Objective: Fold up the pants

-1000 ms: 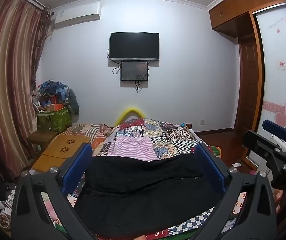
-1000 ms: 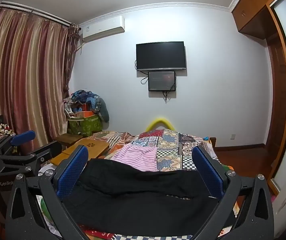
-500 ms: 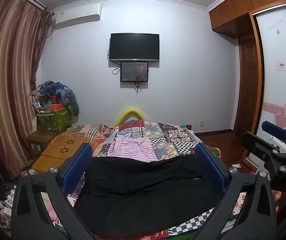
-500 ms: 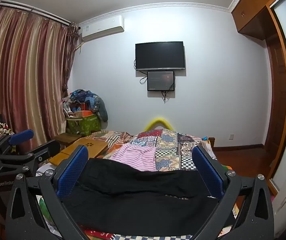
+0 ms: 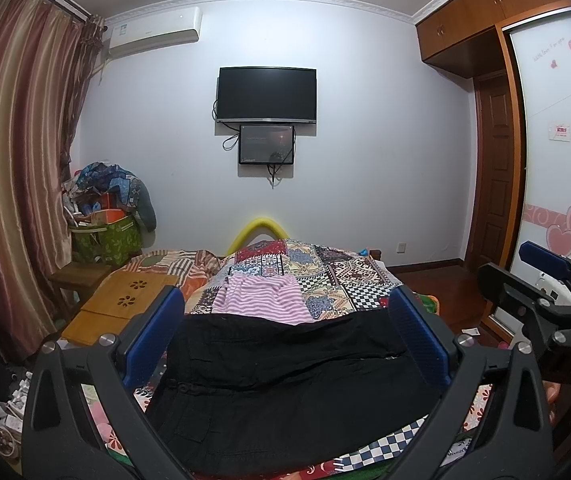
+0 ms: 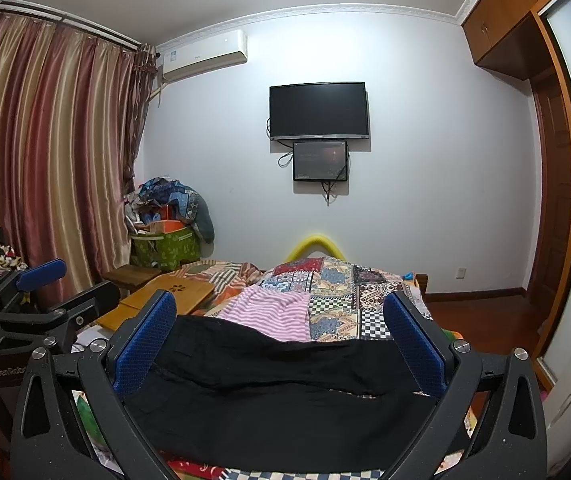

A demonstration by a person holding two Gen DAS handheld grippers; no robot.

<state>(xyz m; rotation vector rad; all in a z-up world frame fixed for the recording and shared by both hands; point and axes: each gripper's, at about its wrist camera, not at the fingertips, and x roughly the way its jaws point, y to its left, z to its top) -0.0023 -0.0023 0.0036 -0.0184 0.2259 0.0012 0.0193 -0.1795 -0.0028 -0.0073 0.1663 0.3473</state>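
black pants (image 5: 285,384) flat on the quilt (image 5: 325,276)
my left gripper (image 5: 285,336) and right gripper (image 6: 281,332) both gape wide, holding nothing.

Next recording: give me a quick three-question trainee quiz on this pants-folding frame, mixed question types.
1. True or false: the left tool grips the black pants.
2. Which garment lies just beyond the pants? A) pink striped garment B) yellow towel C) blue jeans
3. Fill in: the right tool has its jaws ____.

Key: 1 false, both tools hover open above the pants; 2 A; 3 open.
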